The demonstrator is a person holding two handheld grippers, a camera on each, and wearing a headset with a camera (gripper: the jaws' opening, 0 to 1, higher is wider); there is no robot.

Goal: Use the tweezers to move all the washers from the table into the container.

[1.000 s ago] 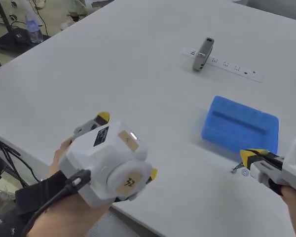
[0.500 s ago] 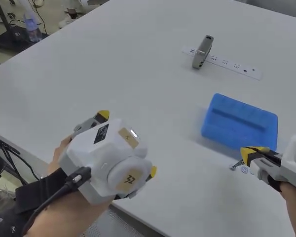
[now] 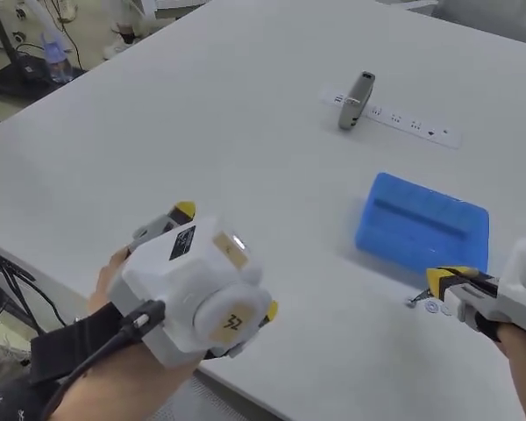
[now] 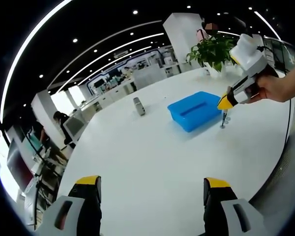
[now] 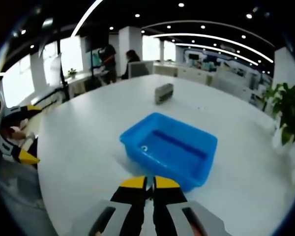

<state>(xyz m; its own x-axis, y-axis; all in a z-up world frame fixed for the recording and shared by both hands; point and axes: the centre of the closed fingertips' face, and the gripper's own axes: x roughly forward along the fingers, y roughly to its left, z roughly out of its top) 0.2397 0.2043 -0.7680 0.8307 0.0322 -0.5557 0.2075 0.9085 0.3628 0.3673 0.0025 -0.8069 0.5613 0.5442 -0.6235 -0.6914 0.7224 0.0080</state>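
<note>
R hand-held gripper (image 5: 146,184) clenched on tweezers (image 4: 223,118), tips down at washers (image 3: 434,307) just below its nose, prob. to pinch one. Blue container (image 3: 421,224) sits just ahead, so carry is short. L hand-held gripper (image 4: 147,184) released, idle.

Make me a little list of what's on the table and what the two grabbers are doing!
table: white, wide
container: blue, open on top
washers: at least two on the table, beside the container's near edge
ring in container: one small ring inside, likely a washer
tweezers: held in the right gripper, tip down by the washers
right gripper: shut on the tweezers
left gripper: open, empty, apart from the container
power strip: white, beyond the container, a grey block standing on it
</note>
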